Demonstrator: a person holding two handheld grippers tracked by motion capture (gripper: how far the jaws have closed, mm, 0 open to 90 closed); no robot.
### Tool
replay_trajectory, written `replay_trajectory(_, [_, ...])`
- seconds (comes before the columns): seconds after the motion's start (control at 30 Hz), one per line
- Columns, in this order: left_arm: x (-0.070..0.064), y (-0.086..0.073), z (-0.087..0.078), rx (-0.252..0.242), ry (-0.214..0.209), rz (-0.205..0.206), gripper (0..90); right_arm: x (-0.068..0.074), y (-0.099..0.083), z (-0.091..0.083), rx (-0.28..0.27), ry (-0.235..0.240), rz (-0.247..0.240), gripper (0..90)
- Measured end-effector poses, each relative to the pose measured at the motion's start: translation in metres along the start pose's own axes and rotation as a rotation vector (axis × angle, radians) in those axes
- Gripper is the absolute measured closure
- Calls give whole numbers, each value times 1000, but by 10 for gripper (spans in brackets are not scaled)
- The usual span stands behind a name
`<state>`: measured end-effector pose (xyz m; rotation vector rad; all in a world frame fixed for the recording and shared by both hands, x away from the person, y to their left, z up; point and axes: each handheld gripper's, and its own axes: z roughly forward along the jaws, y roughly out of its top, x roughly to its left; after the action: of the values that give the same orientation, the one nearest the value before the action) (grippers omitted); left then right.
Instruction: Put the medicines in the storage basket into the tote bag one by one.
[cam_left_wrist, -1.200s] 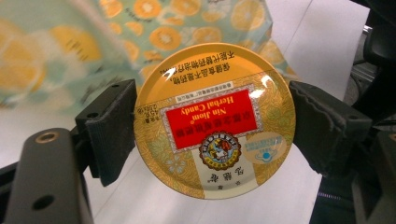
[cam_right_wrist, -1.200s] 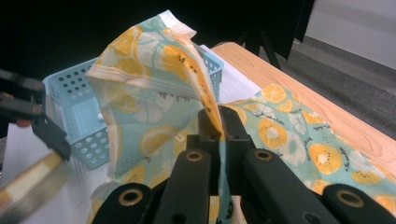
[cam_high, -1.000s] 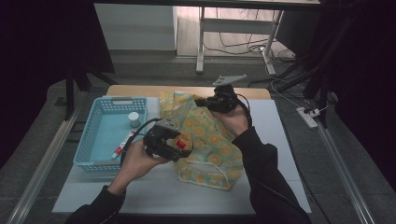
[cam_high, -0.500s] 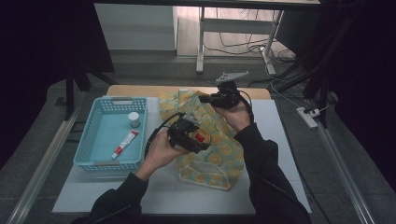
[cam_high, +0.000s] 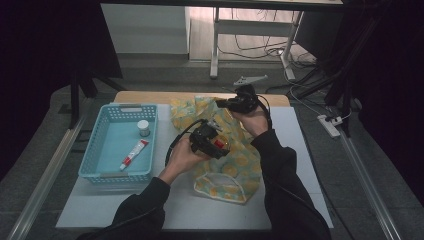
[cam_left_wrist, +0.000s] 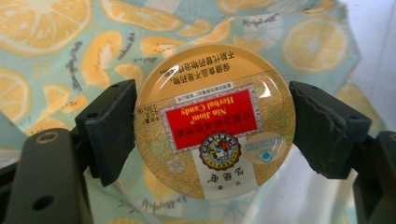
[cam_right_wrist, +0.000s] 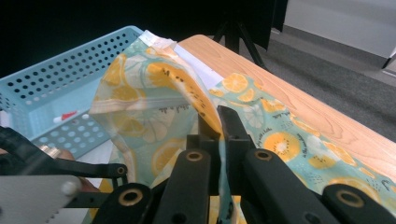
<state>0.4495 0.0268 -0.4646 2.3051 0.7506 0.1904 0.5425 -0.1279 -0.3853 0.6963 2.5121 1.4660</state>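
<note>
Counting, largest first: 1 white table (cam_high: 300, 200), 1 citrus-print bag (cam_high: 235, 165), 1 blue basket (cam_high: 107, 170), 2 grippers, 1 candy tin (cam_left_wrist: 215, 121), 1 tube (cam_high: 134, 153) and 1 small jar (cam_high: 143, 128), both in the basket.

High view gives the layout: basket well to the outer side of the left gripper (cam_high: 216, 142), bag spread under and between both grippers, right gripper (cam_high: 227, 103) past the left one, nearer the far wooden edge of the table. Tin is only a red-gold spot there. Left gripper view (cam_left_wrist: 215, 126) fills that in: round gold tin w/ red label reading Herbal Candy, clamped edge-on between the two pads, one pad touching each side, jaws about a tin's width apart; bag fabric right behind it. Right gripper view (cam_right_wrist: 219, 126) shows what the high view can't: jaws closed to a sliver, pinching the bag's upper edge, fabric lifted into a tent above the fingertips, w/ the basket wall beyond.

Room: bare table on the outer side of the right gripper and toward the person; basket rim near the left hand (cam_high: 182, 157); far table edge just beyond the right fingertips.
</note>
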Motion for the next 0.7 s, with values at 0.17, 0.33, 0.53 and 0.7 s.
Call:
replay_trajectory(0.17, [6, -1, 14, 15, 6, -7, 206, -6, -2, 0, -10, -8, 13, 894])
replay_trajectory(0.33, [12, -1, 26, 25, 35, -7, 206, -10, -2, 0, -13, -18, 16, 894])
replay_trajectory(0.53, [19, 0, 40, 30, 65, -1, 205, -16, -6, 3, -13, -31, 35, 894])
replay_trajectory(0.7, [22, -1, 51, 41, 84, -7, 205, -20, -9, 3, -13, -44, 44, 894])
